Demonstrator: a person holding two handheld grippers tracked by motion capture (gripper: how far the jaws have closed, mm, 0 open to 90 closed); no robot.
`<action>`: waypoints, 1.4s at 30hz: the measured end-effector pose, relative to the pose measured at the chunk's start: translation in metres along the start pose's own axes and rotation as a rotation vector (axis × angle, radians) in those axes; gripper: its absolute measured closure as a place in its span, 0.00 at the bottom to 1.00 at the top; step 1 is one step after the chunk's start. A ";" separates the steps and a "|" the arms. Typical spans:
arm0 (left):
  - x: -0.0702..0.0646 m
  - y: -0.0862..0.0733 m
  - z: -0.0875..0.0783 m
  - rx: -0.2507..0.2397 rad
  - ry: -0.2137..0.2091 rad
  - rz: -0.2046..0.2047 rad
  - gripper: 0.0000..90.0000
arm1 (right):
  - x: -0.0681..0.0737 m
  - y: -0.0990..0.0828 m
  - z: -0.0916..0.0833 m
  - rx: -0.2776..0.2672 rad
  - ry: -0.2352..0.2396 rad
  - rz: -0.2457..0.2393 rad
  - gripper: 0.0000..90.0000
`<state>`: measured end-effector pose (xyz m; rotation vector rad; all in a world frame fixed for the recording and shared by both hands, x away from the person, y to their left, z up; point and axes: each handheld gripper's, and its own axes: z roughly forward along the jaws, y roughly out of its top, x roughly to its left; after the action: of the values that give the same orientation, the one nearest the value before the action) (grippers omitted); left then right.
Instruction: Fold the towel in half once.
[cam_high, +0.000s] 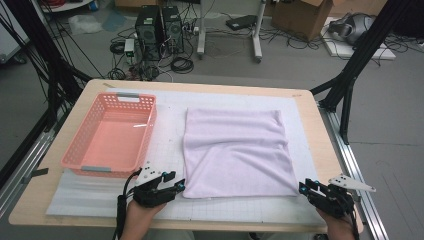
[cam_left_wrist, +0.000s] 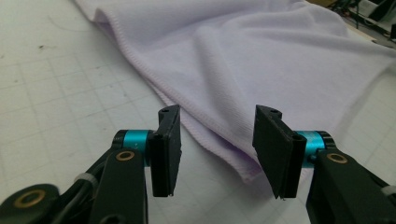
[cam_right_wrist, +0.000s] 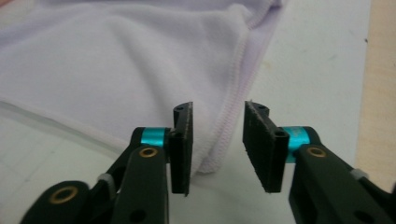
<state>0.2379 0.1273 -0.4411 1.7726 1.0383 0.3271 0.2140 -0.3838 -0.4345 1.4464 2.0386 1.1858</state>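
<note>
At the far left of the tabletop (cam_high: 60, 200) sits the pink basket (cam_high: 112, 134), well apart from your work. Your left tool (cam_high: 179, 186) rests at the near left corner of the lilac towel (cam_high: 235, 152), its jaws standing apart with the corner lying just beyond them, not pinched. The towel lies folded flat on the white gridded mat (cam_high: 175, 107), between the basket and the tabletop's right edge. Your right tool (cam_high: 303, 188) sits at the towel's near right corner, jaws narrower but parted, the hemmed edge (cam_right_wrist: 233, 107) lying loose beyond the gap.
</note>
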 end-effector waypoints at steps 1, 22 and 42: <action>0.002 0.000 -0.001 -0.003 0.005 -0.006 0.57 | -0.002 -0.001 0.004 0.020 0.001 0.006 0.66; -0.003 0.015 0.035 0.104 -0.001 -0.043 0.57 | 0.009 -0.003 0.018 0.120 -0.028 -0.031 0.82; 0.008 0.028 0.053 0.056 0.213 0.081 0.97 | 0.008 -0.003 0.019 0.119 -0.017 -0.017 0.82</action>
<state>0.2900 0.0966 -0.4424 1.8636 1.1354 0.5515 0.2221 -0.3694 -0.4467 1.4853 2.1383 1.0580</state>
